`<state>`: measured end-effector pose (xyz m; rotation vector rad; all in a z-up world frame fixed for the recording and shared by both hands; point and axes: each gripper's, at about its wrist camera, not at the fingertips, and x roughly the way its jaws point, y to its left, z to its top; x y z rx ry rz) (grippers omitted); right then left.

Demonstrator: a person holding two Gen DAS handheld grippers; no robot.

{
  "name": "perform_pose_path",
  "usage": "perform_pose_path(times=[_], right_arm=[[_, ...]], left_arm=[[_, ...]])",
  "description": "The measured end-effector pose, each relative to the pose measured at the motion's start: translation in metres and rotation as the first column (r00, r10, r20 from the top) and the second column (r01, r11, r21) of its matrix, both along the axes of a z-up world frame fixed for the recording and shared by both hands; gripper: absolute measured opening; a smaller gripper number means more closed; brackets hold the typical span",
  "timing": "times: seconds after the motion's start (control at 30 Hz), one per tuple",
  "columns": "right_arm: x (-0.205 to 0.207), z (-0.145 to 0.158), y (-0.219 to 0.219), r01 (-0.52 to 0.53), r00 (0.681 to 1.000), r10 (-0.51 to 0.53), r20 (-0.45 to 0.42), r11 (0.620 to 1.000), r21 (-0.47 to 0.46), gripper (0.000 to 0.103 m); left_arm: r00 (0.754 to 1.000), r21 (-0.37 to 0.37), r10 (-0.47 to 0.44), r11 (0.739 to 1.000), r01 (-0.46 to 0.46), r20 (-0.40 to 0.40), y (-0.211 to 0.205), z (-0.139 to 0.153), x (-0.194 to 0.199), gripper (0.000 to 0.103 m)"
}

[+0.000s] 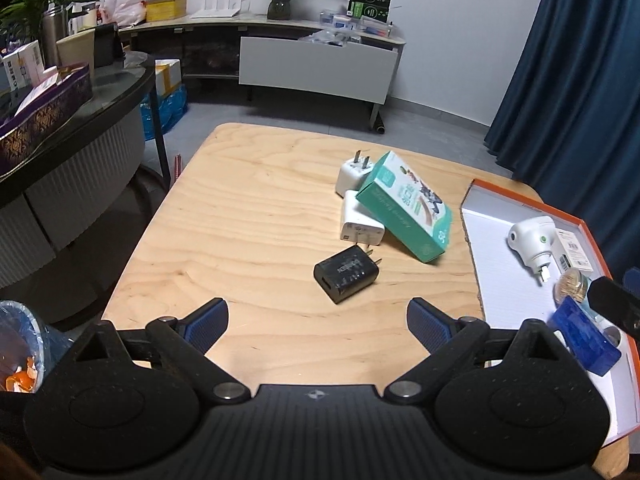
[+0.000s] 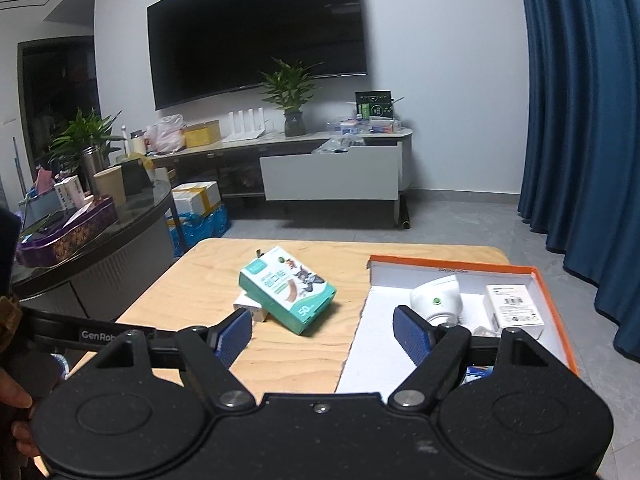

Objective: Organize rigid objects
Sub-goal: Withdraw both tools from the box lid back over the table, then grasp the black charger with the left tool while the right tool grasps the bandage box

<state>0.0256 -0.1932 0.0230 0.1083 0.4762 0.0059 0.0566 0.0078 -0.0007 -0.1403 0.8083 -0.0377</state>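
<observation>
Done: white plug-in device and small items in orange tray | Left: black charger, two white chargers, green box on table | Left gripper and right gripper wide open, empty

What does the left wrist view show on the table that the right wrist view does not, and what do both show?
Only the left wrist view shows the black charger, the blue case in the tray and the open left claw. Only the right wrist view shows the open right claw. Both show the green box leaning on a white charger, the orange-rimmed tray and the white plug-in device.
</observation>
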Motion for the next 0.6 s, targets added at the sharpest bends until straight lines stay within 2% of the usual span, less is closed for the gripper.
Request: perform_pose_path(times=[0.4, 0.53, 0.6], right_arm=[[0.009, -0.018, -0.001, -0.006, 0.999, 0.006, -0.042, 1.0, 0.015, 0.092], [0.012, -0.022, -0.001, -0.005, 0.998, 0.006, -0.055, 1.0, 0.021, 0.092], [0.014, -0.024, -0.002, -0.002, 0.998, 0.003, -0.06, 1.0, 0.022, 0.092]], left_arm=[[0.999, 0.02, -0.042, 0.999, 0.042, -0.019, 0.001, -0.025, 0.019, 0.097], [0.994, 0.064, -0.11, 0.992, 0.109, 0.006, -0.006, -0.034, 0.032, 0.096], [0.99, 0.085, -0.142, 0.986, 0.14, 0.012, -0.007, -0.039, 0.04, 0.091]])
